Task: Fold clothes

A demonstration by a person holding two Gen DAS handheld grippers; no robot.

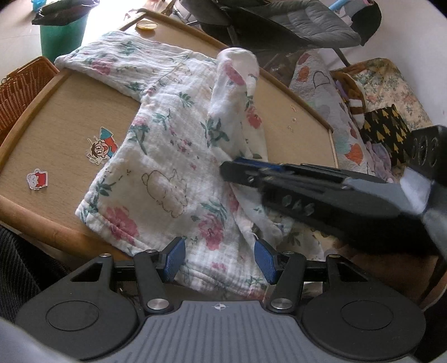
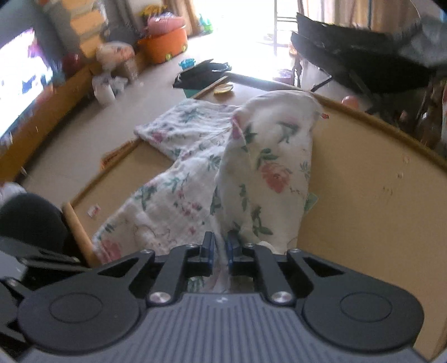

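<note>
A white floral muslin garment [image 1: 167,156] lies spread on the wooden table [image 1: 69,123]. My left gripper [image 1: 220,258] is open, its blue pads on either side of the garment's near hem, with cloth between them. My right gripper [image 1: 237,170] reaches in from the right, shut on a fold of the garment, and lifts that side so that a sleeve [image 1: 237,83] stands up. In the right wrist view my right gripper [image 2: 220,248] is shut on the garment [image 2: 262,173], which rises in front of it, while the rest of the cloth [image 2: 178,195] lies flat to the left.
Two stickers [image 1: 100,148] are on the table's left part. A wicker basket [image 1: 22,86] and a green bin [image 1: 61,33] stand beyond its left edge. Patterned bedding [image 1: 349,111] and a grey chair [image 1: 279,22] are at right and back. A yellow dish [image 2: 223,88] sits at the far corner.
</note>
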